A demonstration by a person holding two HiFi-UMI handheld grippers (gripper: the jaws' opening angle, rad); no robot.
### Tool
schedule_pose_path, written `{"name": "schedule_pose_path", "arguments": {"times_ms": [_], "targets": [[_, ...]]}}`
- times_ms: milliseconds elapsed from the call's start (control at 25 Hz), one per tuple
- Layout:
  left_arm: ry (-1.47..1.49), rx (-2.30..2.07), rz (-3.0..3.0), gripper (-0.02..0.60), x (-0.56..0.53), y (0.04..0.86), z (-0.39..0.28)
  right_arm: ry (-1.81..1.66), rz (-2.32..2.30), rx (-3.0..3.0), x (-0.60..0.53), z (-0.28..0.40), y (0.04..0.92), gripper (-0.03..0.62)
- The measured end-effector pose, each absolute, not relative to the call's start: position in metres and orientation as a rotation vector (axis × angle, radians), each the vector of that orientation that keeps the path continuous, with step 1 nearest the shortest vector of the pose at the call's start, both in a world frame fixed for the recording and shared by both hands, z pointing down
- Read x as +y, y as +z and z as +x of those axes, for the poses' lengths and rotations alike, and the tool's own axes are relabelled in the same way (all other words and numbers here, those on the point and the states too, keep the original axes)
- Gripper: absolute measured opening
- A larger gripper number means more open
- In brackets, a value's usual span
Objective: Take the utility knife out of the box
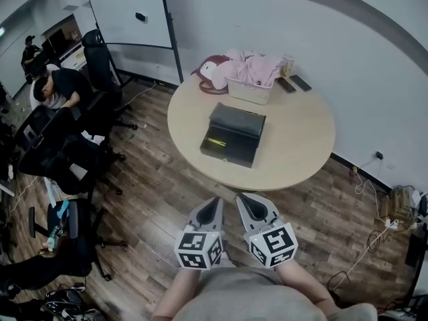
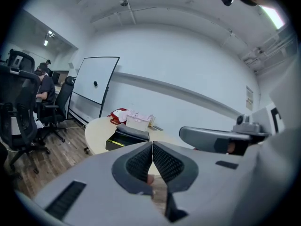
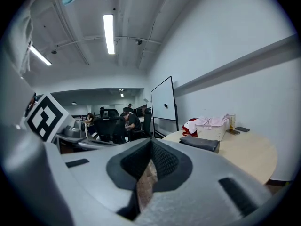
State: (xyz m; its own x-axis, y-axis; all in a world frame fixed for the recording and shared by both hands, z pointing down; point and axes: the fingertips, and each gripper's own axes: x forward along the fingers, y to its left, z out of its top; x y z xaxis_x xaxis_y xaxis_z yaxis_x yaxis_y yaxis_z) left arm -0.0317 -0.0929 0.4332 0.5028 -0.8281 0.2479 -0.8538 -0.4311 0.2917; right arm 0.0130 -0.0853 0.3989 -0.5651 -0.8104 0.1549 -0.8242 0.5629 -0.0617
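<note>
A black box (image 1: 231, 135) lies open on the round beige table (image 1: 301, 146), its lid (image 1: 237, 120) folded back and a yellow utility knife (image 1: 216, 142) inside. The box (image 2: 126, 137) shows ahead in the left gripper view, and its lid (image 3: 199, 143) in the right gripper view. My left gripper (image 1: 215, 201) and right gripper (image 1: 243, 199) hang side by side over the wooden floor, short of the table's near edge. Both are shut and hold nothing. Their tips (image 2: 152, 143) (image 3: 151, 141) meet in both gripper views.
A white basket (image 1: 249, 91) with pink cloth, a red bag (image 1: 208, 74) and two phones (image 1: 294, 83) sit at the table's far side. Office chairs (image 1: 63, 159) and seated people (image 1: 60, 89) are at left, a whiteboard (image 1: 127, 11) behind. Cables (image 1: 374, 219) lie on the floor at right.
</note>
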Motion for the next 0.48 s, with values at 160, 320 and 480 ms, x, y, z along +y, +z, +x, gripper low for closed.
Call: {"name": "schedule_pose_path", "arguments": {"times_ms": [160, 320, 480], "targets": [[0.099, -1.383, 2.376, 0.003, -0.117, 0.437, -0.044, 0.202, 1.405, -2.67, -0.109, -0.001, 0.404, 0.0], [0.098, -1.376, 2.372, 0.003, -0.136, 0.441, -0.056, 0.204, 1.409, -2.662, -0.128, -0.012, 0.407, 0.0], [0.097, -1.375, 2.365, 0.003, -0.149, 0.444, -0.065, 0.218, 1.416, -2.641, -0.141, -0.015, 0.415, 0.0]]}}
